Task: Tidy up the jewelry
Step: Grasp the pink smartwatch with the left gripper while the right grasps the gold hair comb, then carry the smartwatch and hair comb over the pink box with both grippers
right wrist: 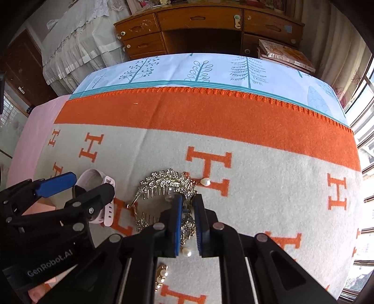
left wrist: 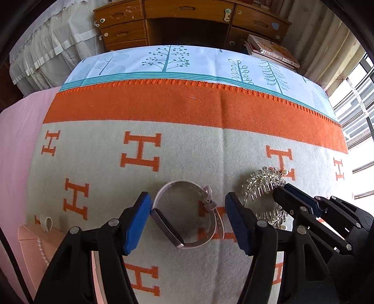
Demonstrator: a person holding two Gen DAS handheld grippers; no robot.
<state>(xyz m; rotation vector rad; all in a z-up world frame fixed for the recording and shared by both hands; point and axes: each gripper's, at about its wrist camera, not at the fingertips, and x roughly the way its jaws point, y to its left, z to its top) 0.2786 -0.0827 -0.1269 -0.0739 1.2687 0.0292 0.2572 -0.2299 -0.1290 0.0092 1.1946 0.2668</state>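
A pale pink watch [left wrist: 187, 215] with its strap looped lies on the H-patterned blanket [left wrist: 187, 149], between the open fingers of my left gripper [left wrist: 189, 222]; it also shows in the right wrist view [right wrist: 106, 201]. My right gripper [right wrist: 188, 222] is shut on a rhinestone hair comb [right wrist: 168, 184] with pearl drops, also visible in the left wrist view [left wrist: 261, 184]. The right gripper [left wrist: 287, 194] sits just right of the left one. A gold pearl clip [right wrist: 161, 276] lies under the right gripper.
A pink box [left wrist: 35, 245] with a pearl strand [left wrist: 42, 252] sits at the left near edge. A wooden desk [left wrist: 187, 21] and stacked books [left wrist: 273, 50] stand beyond the bed. Windows are on the right.
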